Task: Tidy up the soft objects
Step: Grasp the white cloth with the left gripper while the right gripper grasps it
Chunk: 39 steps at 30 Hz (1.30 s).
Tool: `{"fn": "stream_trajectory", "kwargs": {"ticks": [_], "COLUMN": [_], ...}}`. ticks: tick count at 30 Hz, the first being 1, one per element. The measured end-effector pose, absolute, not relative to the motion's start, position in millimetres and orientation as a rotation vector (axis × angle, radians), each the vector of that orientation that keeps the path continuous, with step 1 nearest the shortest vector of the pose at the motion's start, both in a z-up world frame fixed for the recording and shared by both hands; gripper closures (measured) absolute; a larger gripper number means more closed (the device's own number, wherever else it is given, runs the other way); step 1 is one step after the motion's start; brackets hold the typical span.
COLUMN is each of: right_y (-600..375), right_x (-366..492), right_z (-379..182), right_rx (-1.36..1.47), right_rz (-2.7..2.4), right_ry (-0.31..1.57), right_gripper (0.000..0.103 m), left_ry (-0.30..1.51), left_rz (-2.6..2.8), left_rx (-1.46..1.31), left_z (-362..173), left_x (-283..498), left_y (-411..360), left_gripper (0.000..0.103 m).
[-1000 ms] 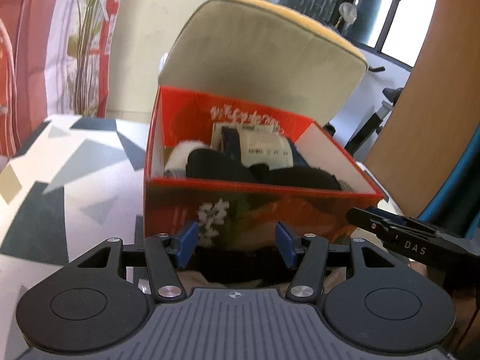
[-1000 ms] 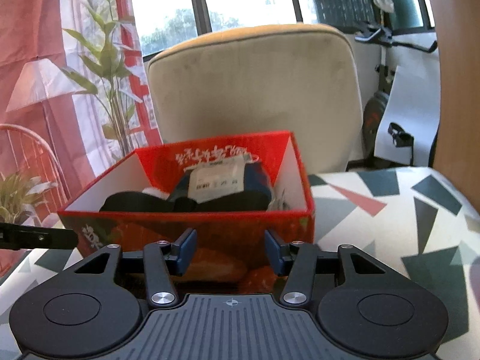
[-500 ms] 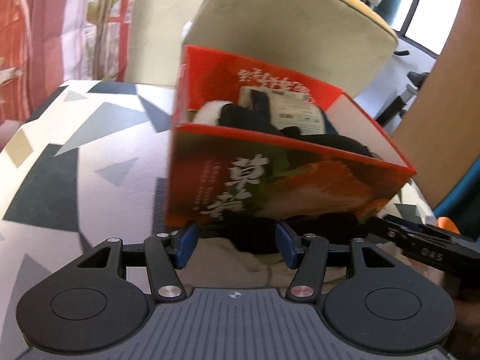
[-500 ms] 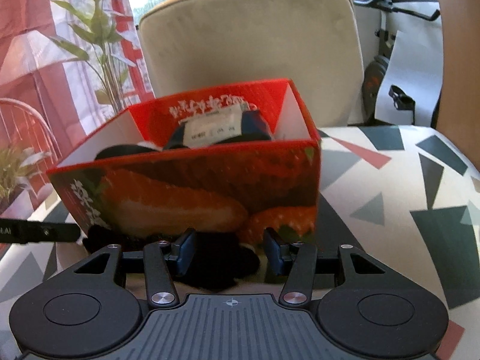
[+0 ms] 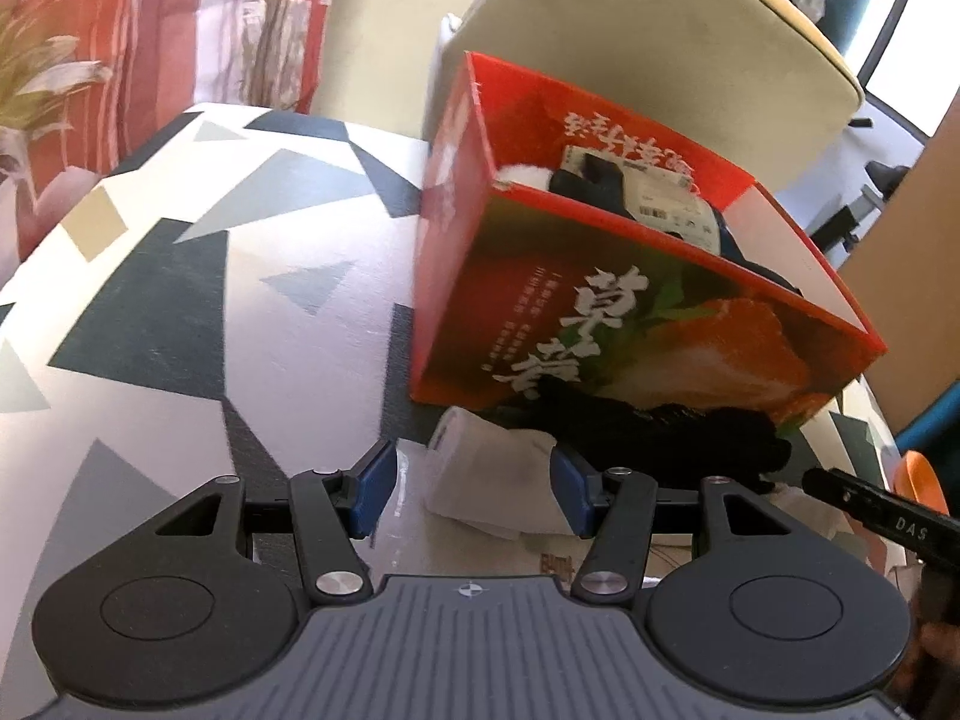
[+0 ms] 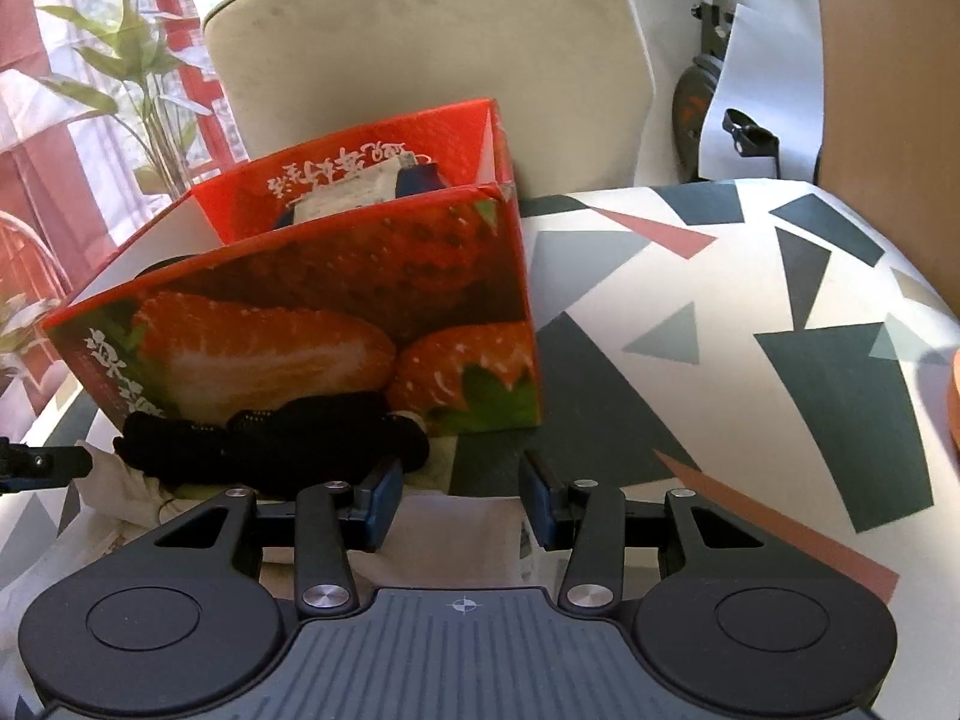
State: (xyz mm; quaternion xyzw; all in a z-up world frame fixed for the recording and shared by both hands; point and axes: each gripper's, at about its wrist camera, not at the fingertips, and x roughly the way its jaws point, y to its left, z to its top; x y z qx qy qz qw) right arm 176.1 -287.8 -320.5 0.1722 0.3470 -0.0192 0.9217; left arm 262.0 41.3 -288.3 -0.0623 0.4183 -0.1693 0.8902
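Observation:
A red strawberry-print box (image 5: 630, 324) stands on the patterned table and holds dark and white soft items with a labelled packet (image 5: 666, 204). It also shows in the right wrist view (image 6: 336, 324). In front of it lie a rolled white sock (image 5: 492, 480) and a black knitted piece (image 5: 672, 426), the black piece also in the right wrist view (image 6: 270, 444). My left gripper (image 5: 474, 489) is open, its fingers on either side of the white sock. My right gripper (image 6: 456, 501) is open and empty, just right of the black piece.
A beige chair back (image 6: 432, 54) stands behind the table. A potted plant (image 6: 132, 78) and red curtain are at the left. An orange object (image 5: 918, 480) sits at the table's right edge. Patterned tabletop (image 6: 750, 324) extends to the right of the box.
Both grippers have pulled back and dropped lower from the box. The white sock and black piece in front of the box have come into view.

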Motion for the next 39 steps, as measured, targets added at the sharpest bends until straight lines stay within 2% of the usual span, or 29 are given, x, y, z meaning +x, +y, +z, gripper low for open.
{"fn": "stream_trajectory", "kwargs": {"ticks": [6, 11, 25, 30, 34, 39], "right_y": [-291, -293, -287, -287, -286, -285], "right_x": [171, 166, 164, 163, 162, 162], "right_z": [-314, -317, -342, -341, -339, -336], "right_rx": [0.361, 0.378, 0.408, 0.416, 0.417, 0.422], "right_rz": [-0.043, -0.046, -0.071, -0.054, -0.04, -0.026], "right_ry": [0.7, 0.719, 0.76, 0.749, 0.743, 0.731], "right_gripper": [0.062, 0.062, 0.062, 0.074, 0.078, 0.08], "left_ry": [0.873, 0.88, 0.885, 0.886, 0.883, 0.86], "left_rz": [-0.37, -0.367, -0.392, -0.393, -0.396, -0.419], "left_rx": [-0.131, -0.143, -0.153, -0.157, -0.154, -0.148], "left_z": [-295, -300, -313, -313, -312, -308], "left_x": [262, 262, 255, 254, 253, 251], "left_y": [38, 41, 43, 44, 44, 43], "left_gripper": [0.045, 0.062, 0.063, 0.063, 0.064, 0.08]}}
